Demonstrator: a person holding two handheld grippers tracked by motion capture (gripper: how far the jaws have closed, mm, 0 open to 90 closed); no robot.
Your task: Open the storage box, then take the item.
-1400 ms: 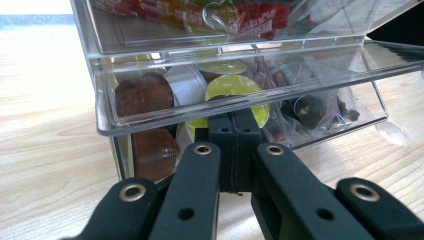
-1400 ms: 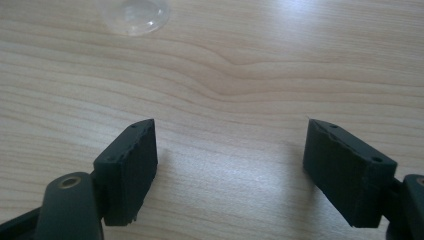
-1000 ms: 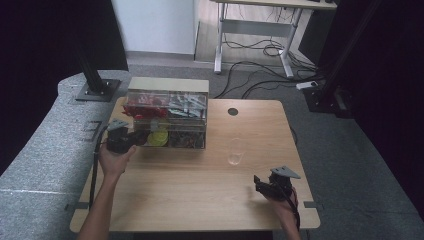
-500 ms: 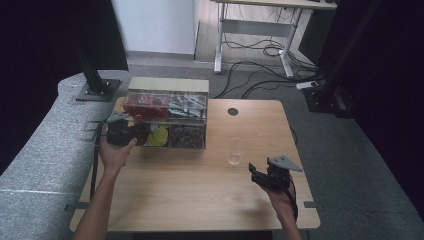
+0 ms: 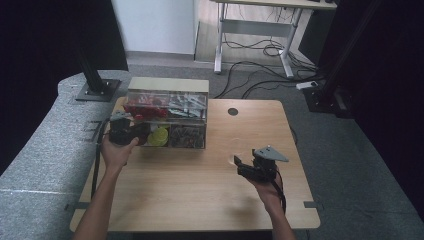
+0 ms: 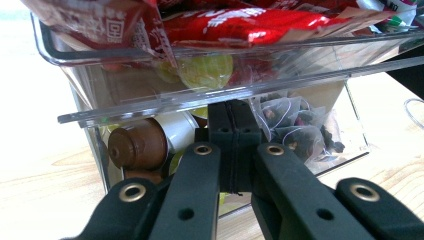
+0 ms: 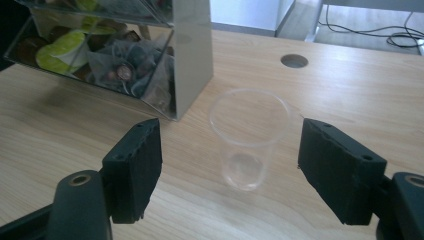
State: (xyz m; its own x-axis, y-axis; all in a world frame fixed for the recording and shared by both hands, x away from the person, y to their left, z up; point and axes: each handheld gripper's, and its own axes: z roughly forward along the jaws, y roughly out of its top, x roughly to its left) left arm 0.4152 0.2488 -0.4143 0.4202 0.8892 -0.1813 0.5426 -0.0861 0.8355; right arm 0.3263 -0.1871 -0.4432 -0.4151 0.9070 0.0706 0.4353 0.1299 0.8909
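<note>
**Cup lying dead ahead of the open right gripper**

The right gripper is standing with jaws wide and nothing between the pads; they have just been closing a touch. The cup is standing upright on the table, straight ahead of that gripper and centred in its gap, mouth up, long axis vertical. The right hand is the nearer to the cup by far. Just beyond the cup, to its left, the organiser is standing close but apart. Farther from the cup, at the organiser's other end, the left gripper is pressing its closed jaws against the lower drawer front; whether it is pinching anything I cannot tell.
</note>
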